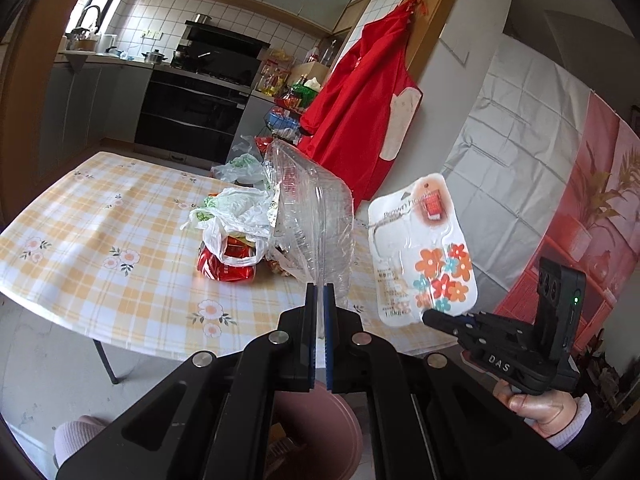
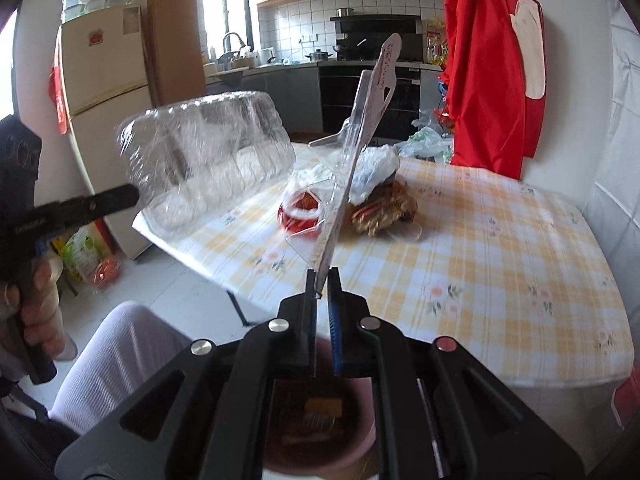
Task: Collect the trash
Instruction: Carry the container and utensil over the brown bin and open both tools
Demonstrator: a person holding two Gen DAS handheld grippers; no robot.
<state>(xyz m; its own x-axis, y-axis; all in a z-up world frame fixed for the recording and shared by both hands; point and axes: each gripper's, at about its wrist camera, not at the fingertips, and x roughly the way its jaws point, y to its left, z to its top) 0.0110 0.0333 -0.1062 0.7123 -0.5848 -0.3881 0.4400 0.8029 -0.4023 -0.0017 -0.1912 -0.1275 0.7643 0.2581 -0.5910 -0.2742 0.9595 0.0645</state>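
Note:
My left gripper is shut on the rim of a clear plastic clamshell box, which hangs in the air over the table's near edge; the same box shows at the left of the right wrist view. My right gripper is shut on a flat blister package with a flower print, seen edge-on as a thin card. Below both grippers stands a pink bin with some trash inside. On the table remain a red can in a white plastic bag and a crumpled gold wrapper.
The table has a yellow checked cloth with flowers. A red apron hangs on the wall behind it. More plastic bags lie past the far edge. A fridge stands at left, kitchen counters and an oven behind. A person's knee is near the bin.

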